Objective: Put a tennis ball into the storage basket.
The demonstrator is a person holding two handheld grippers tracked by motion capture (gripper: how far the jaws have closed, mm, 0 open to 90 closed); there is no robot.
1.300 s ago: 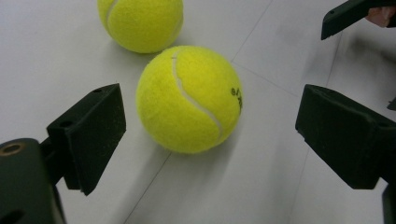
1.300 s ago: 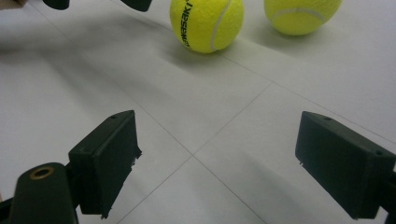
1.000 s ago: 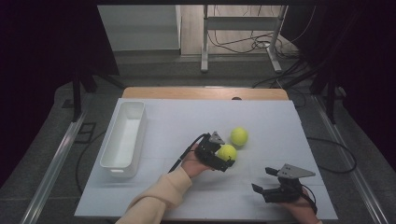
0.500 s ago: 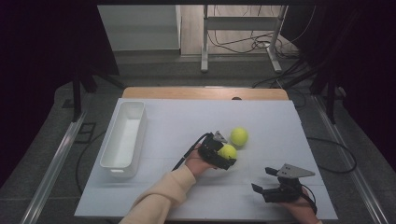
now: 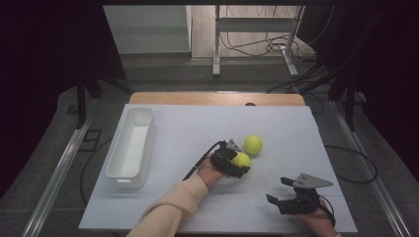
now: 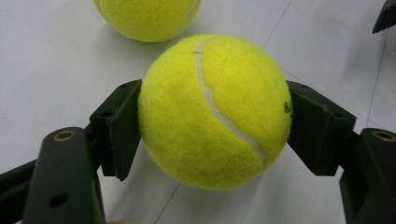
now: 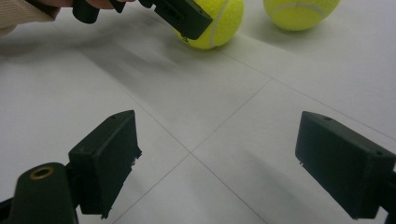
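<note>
A yellow tennis ball (image 6: 215, 112) sits on the white table between the black pads (image 6: 119, 126) of my left gripper (image 5: 240, 162). Its jaws have just closed, and both pads now press on the ball's sides. A second tennis ball (image 5: 253, 144) lies just beyond it, a little to the right and apart from it; the left gripper view has that second ball (image 6: 147, 16) at its top edge. My right gripper (image 5: 277, 191) rests near the table's front right, open with nothing between its jaws (image 7: 233, 163). From there the held ball (image 7: 219, 21) and the left gripper (image 7: 184, 16) appear ahead.
A white rectangular bin (image 5: 148, 129) stands lengthwise on the left side of the table (image 5: 276, 123). A cable trails from the left gripper toward the front. Metal rails run along both sides of the table on the floor.
The left gripper's jaws have closed onto the nearer tennis ball. The hand shifted slightly. The right gripper and the second ball stayed where they were.
</note>
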